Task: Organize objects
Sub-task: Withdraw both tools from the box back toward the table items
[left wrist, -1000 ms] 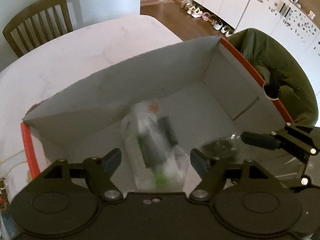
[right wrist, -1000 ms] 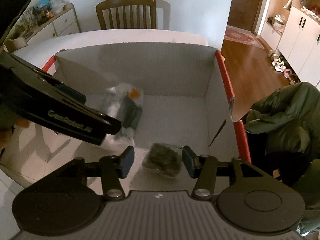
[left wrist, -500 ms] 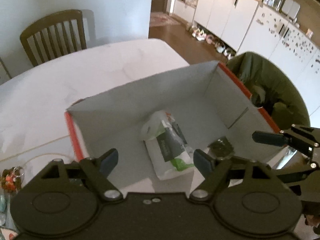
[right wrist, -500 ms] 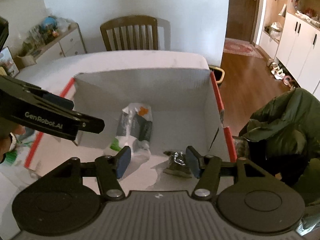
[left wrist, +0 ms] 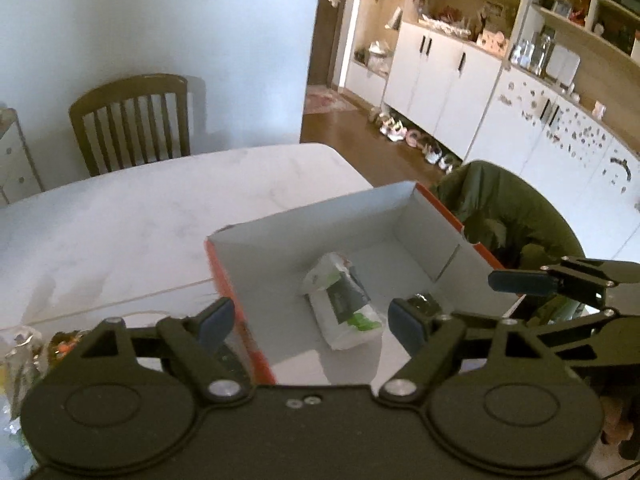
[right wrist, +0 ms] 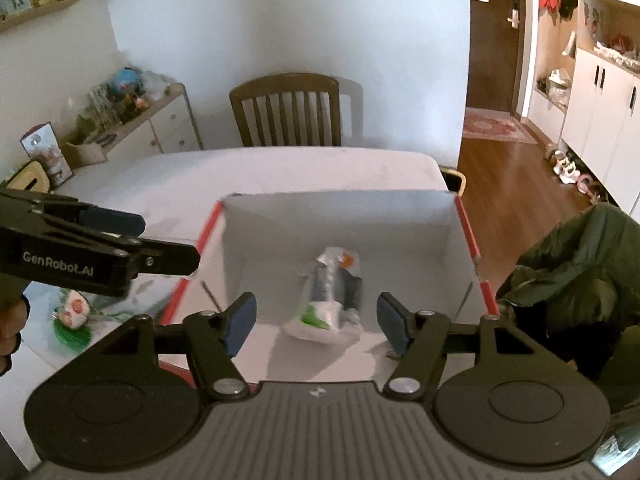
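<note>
A grey cardboard box [left wrist: 316,216] [right wrist: 340,216] with an orange rim sits on the white table. A white plastic pouch [left wrist: 340,308] [right wrist: 328,300] with dark and green print lies on its floor. Beside it a small dark packet [left wrist: 422,302] shows just past my left gripper's right finger. My left gripper [left wrist: 310,320] hangs open and empty above the box's near left edge. My right gripper [right wrist: 318,320] is also open and empty, raised over the box's near side. Each gripper shows in the other's view: the right gripper [left wrist: 520,280], the left gripper [right wrist: 108,224].
A wooden chair [left wrist: 132,120] [right wrist: 286,112] stands at the table's far side. A green jacket [left wrist: 504,216] [right wrist: 580,268] drapes over a seat right of the box. Small packets [left wrist: 24,356] and a green item [right wrist: 74,320] lie on the table left of the box.
Both grippers have pulled up and back from inside the box, so the box looks smaller. The pouch, blurred a second ago, now lies still on the box floor.
</note>
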